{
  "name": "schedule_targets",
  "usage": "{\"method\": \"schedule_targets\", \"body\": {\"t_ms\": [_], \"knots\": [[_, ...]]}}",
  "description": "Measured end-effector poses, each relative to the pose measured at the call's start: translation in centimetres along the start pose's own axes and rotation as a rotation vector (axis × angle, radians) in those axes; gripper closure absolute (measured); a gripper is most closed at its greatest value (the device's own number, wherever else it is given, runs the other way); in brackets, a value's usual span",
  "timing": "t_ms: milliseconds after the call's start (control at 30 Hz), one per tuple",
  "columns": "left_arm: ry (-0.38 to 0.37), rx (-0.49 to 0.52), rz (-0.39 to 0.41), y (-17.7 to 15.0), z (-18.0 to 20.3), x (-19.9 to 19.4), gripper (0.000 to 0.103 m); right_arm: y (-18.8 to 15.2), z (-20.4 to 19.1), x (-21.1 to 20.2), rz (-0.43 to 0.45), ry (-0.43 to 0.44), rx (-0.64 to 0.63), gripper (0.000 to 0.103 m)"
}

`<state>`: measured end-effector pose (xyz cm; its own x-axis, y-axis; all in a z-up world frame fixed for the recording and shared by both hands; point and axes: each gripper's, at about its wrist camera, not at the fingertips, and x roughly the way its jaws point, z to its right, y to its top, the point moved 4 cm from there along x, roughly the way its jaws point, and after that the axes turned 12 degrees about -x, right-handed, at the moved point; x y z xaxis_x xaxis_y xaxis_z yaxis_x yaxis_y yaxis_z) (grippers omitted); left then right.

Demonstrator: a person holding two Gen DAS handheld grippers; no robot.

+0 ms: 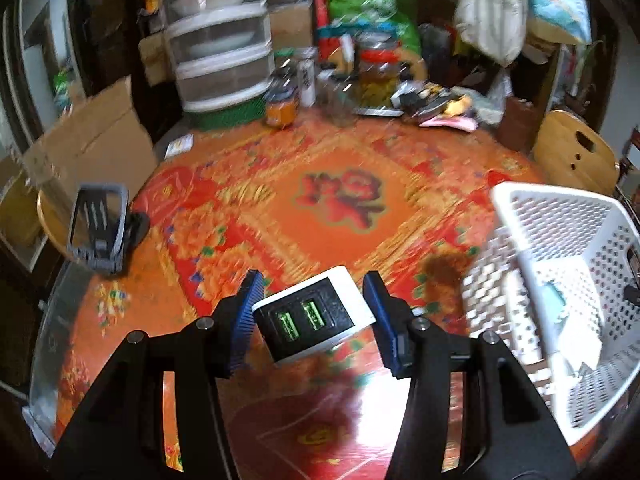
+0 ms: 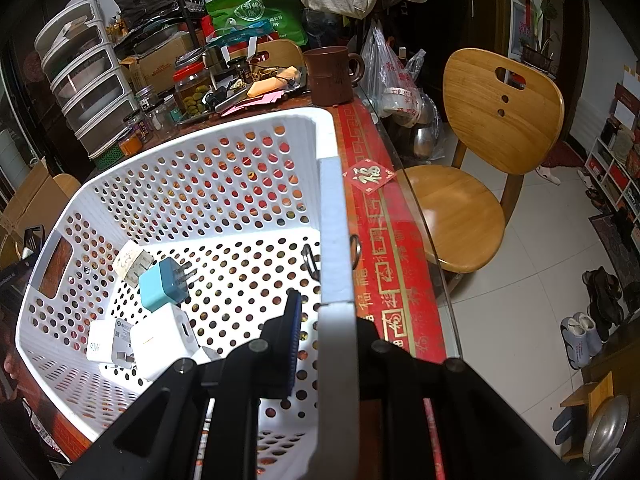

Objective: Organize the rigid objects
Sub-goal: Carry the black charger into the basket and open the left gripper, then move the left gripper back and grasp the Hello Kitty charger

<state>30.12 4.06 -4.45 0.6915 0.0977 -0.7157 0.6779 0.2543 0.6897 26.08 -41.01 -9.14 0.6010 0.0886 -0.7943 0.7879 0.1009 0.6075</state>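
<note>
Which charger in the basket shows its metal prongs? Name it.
The teal charger in the white basket; its prongs point right, while the white ones beside it show none clearly.

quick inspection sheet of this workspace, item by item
surface: round table under an orange-red floral cover, dark stain beside the basket.
job's things: black-and-white two-port USB charger between the left tongs; white perforated basket holds a teal plug adapter and several white chargers; grey phone stand at the table's left edge.
clutter: stacked drawers, jars, green bag, brown mug along the far side.
grippers: left tongs around the charger; right tongs straddle the basket wall.
cables: nothing seen.
surroundings: wooden chair, cardboard box, shoes on tiled floor.
</note>
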Motion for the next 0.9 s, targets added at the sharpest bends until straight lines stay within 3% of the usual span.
{"method": "schedule_targets", "body": {"t_ms": [267, 600, 900], "knots": [[-0.147, 0.145, 0.074, 0.7, 8.4, -4.1, 0.054, 0.0, 0.0, 0.0, -0.001, 0.000, 0.002, 0.087], [-0.198, 0.309, 0.033, -2.8, 16.8, -4.3, 0.054, 0.0, -0.1, 0.1, 0.000, 0.002, -0.001, 0.086], [-0.201, 0.400, -0.021, -5.8, 19.7, -2.8, 0.054, 0.0, -0.2, 0.1, 0.001, 0.003, -0.001, 0.086]]}}
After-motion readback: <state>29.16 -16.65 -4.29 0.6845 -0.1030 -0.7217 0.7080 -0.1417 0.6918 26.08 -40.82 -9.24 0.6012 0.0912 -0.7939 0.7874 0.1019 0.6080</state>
